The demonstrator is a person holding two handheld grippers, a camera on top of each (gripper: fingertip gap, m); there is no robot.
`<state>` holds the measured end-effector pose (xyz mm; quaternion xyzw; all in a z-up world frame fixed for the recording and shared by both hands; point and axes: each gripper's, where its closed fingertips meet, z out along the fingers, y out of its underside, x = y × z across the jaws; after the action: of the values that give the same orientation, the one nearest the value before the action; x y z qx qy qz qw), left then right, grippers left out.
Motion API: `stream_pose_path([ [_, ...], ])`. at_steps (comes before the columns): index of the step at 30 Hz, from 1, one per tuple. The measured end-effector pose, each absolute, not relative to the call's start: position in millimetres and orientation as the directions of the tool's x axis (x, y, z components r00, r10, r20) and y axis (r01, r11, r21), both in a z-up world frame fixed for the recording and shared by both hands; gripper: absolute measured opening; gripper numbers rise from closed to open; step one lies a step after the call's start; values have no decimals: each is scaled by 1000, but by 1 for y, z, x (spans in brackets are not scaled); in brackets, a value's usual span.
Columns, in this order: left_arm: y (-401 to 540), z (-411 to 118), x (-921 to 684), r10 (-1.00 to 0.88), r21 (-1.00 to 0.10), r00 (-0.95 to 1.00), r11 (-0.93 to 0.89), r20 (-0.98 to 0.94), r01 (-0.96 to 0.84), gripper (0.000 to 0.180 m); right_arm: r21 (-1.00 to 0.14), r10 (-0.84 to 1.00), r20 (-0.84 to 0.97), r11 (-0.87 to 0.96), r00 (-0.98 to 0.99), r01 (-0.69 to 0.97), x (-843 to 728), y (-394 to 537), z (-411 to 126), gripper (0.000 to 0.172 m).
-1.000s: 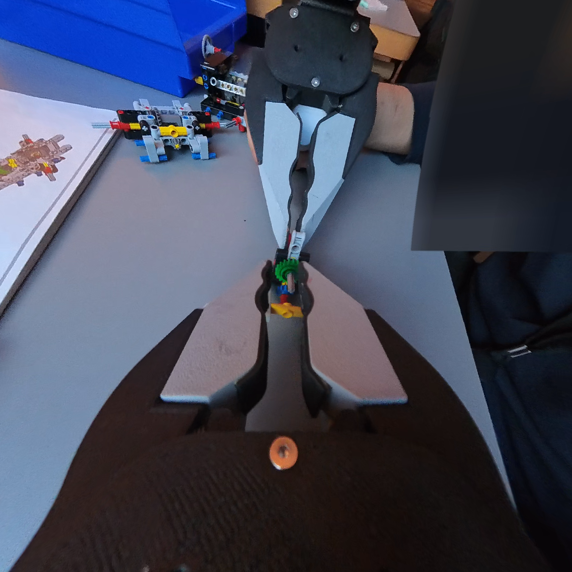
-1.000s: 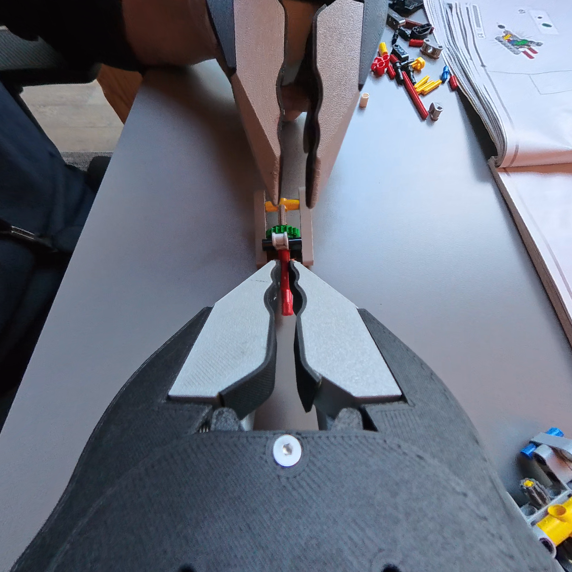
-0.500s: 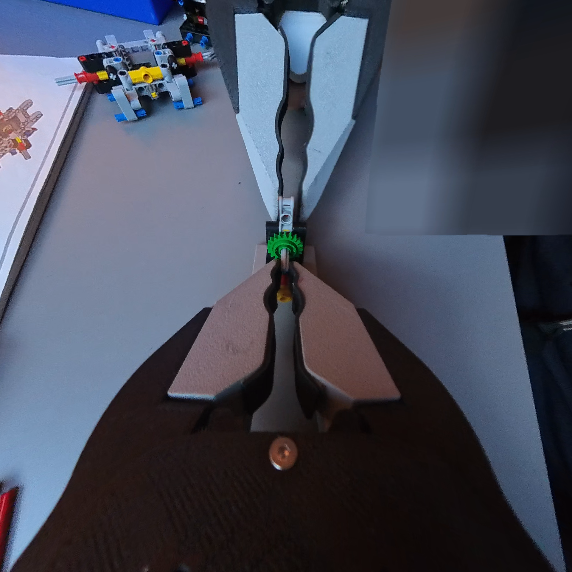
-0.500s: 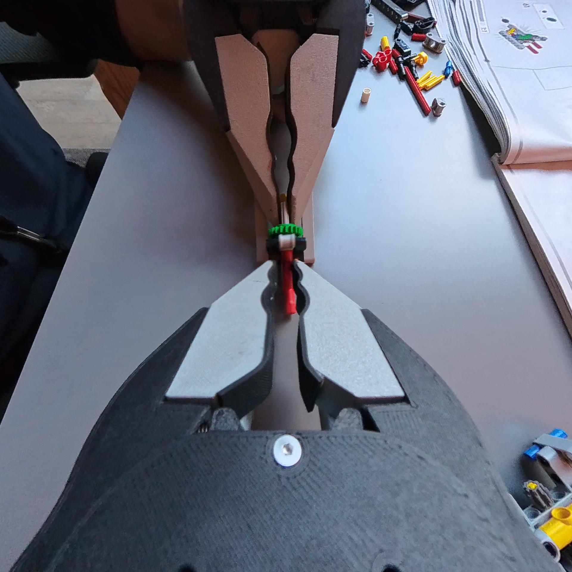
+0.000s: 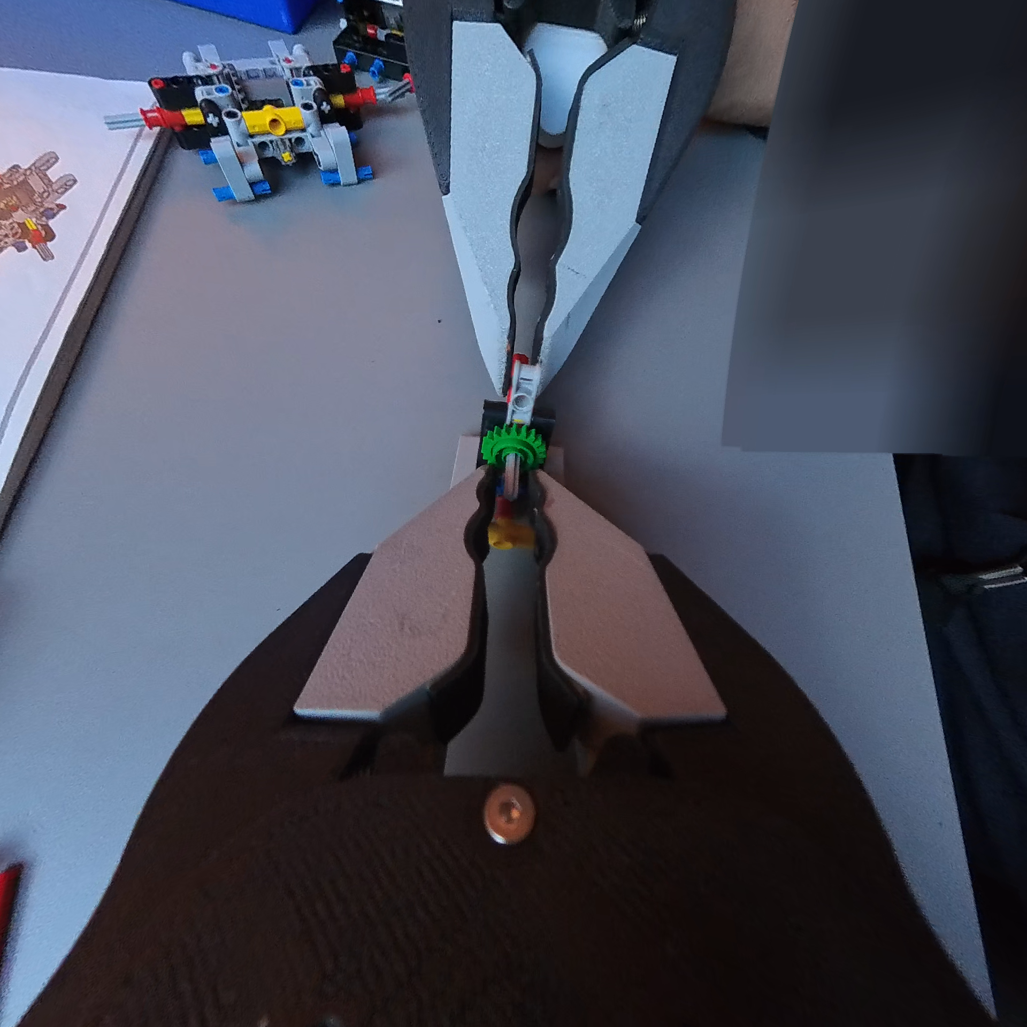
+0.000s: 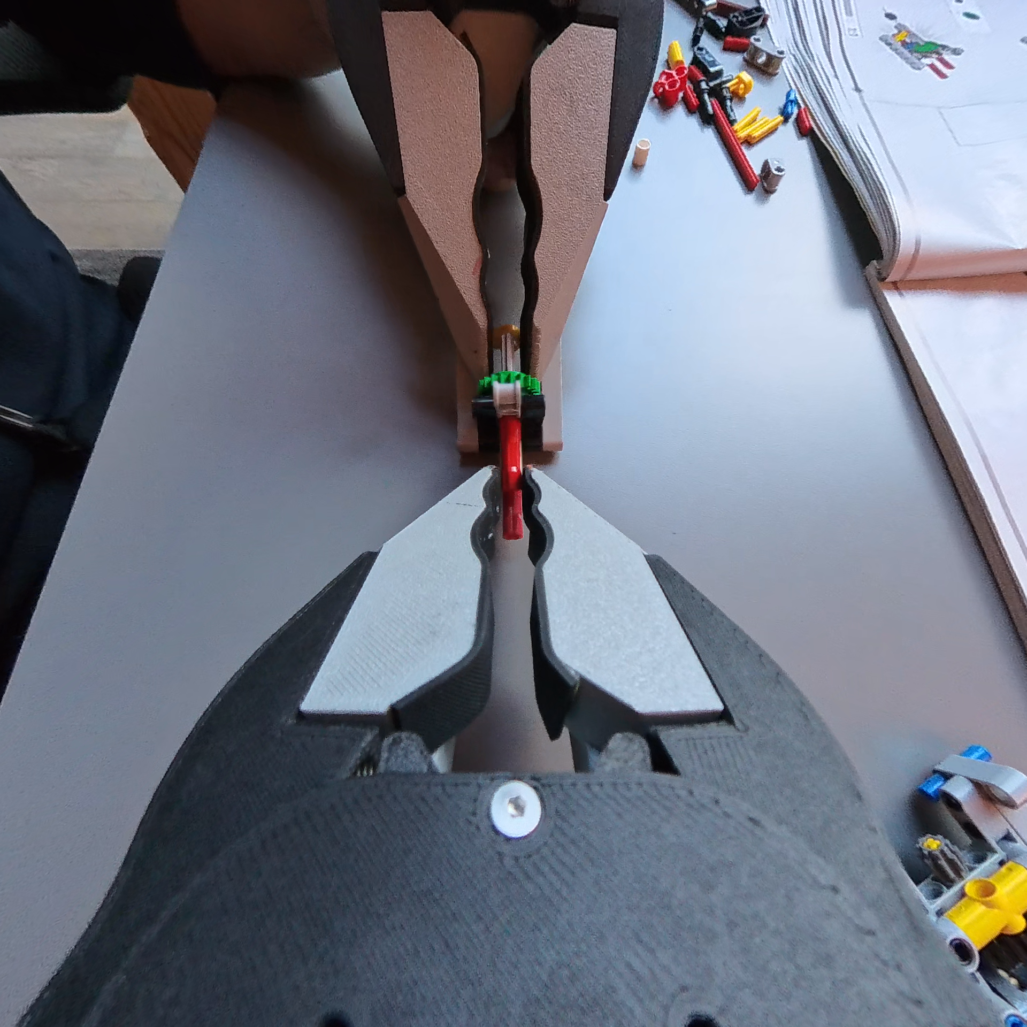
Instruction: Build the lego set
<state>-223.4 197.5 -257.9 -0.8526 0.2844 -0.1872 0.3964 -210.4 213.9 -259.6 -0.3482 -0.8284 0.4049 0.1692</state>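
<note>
A hobby or office desk: grey tabletop [image 6: 722,389] with an open instruction booklet [image 6: 945,166], scattered toy building pieces [image 6: 722,105] and a blue bin [image 5: 267,11].

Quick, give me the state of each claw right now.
Left claw: closed on the small brick assembly with the green gear.
Right claw: closed on the red axle sticking out of that assembly.

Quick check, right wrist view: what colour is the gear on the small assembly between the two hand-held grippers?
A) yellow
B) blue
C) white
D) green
D: the toothed gear is green, sitting on the small assembly just behind the light grey connector and the red axle.
</note>
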Motion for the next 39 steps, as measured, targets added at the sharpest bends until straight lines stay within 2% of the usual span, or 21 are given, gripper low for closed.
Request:
stream_pose_path([
  [26,198,-255,-224,-628,-791,769,-527,116,-311,0,-778,719,-103,372,-688,506,-209,215,-262,4],
  [39,198,-258,-225,-624,-782,775,-530,99,-327,9,-791,718,-80,377,-692,482,-210,214,-260,3],
])
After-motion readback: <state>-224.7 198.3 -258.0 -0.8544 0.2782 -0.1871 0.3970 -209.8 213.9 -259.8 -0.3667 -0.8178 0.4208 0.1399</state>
